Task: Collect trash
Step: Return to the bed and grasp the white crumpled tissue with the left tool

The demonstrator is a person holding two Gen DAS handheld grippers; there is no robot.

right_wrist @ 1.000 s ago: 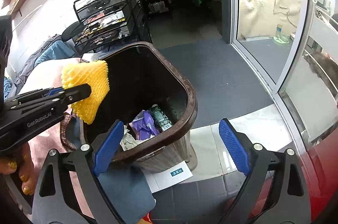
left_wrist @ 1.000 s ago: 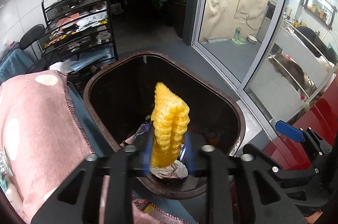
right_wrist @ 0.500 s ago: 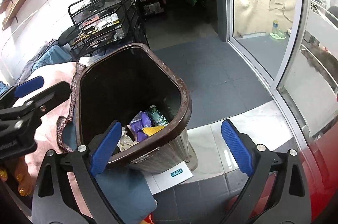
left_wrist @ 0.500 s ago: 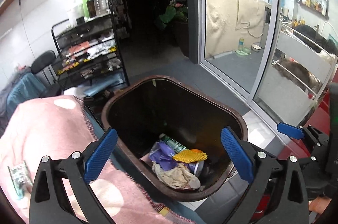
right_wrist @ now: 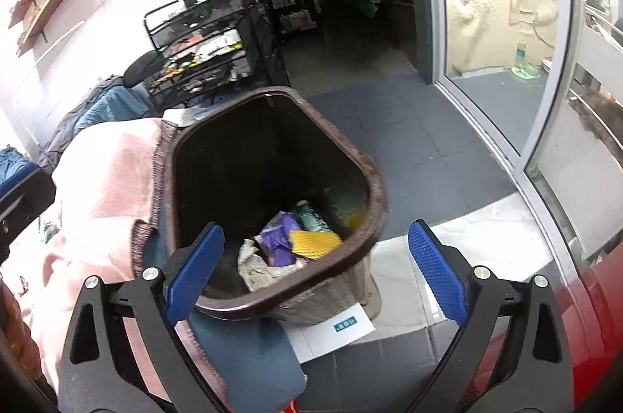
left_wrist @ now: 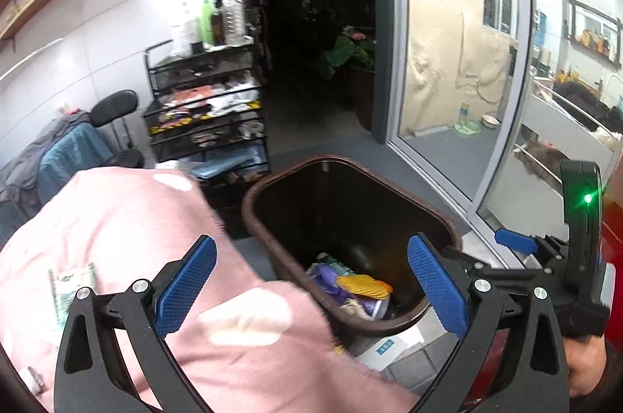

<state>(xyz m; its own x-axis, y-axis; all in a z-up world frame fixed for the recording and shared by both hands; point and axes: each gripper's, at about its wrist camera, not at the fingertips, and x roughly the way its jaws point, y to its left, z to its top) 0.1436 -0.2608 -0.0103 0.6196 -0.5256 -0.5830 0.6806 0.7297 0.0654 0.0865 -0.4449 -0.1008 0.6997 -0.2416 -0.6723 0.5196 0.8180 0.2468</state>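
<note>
Left gripper [left_wrist: 311, 286] spread wide, nothing between its blue pads [left_wrist: 186, 283]; right gripper [right_wrist: 313, 271] likewise parted and bare, hovering over the near rim of the brown bin [right_wrist: 377, 195]; yellow foam net [right_wrist: 314, 243] lying inside the bin on purple wrappers [right_wrist: 281, 238] and crumpled paper [right_wrist: 257, 267]; white sheet [right_wrist: 335, 333] with a small teal label, lettering too small to read, flat on the floor beside the bin's base; pink blanket [left_wrist: 117, 218] just left of the bin.
</note>
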